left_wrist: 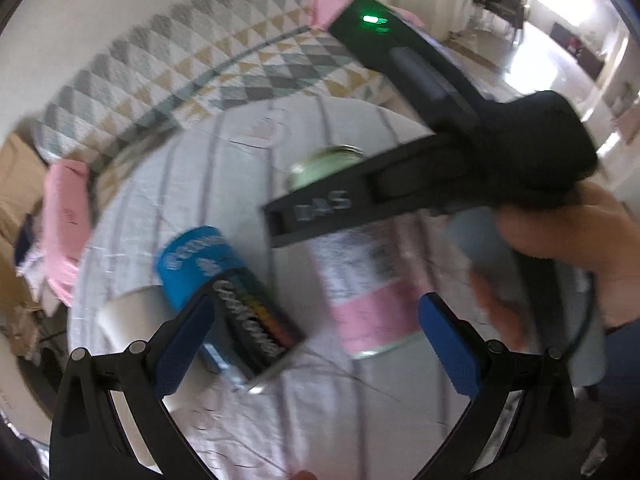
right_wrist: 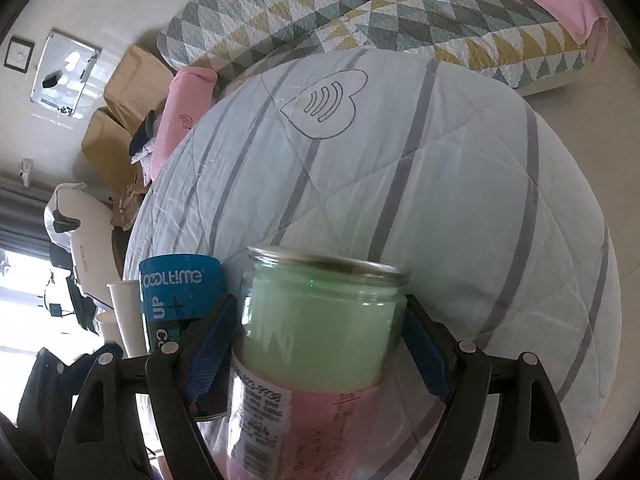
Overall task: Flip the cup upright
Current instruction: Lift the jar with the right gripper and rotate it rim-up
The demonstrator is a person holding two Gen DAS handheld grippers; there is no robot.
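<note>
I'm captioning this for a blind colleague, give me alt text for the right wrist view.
The right tool grips a green glass jar with a pink label between its blue pads, over a pale striped quilt. A blue Cooltime can and a white cup stand to its left.

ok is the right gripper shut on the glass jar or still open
Shut on it: in the right wrist view both blue pads press the sides of the glass jar held by the right gripper.
</note>
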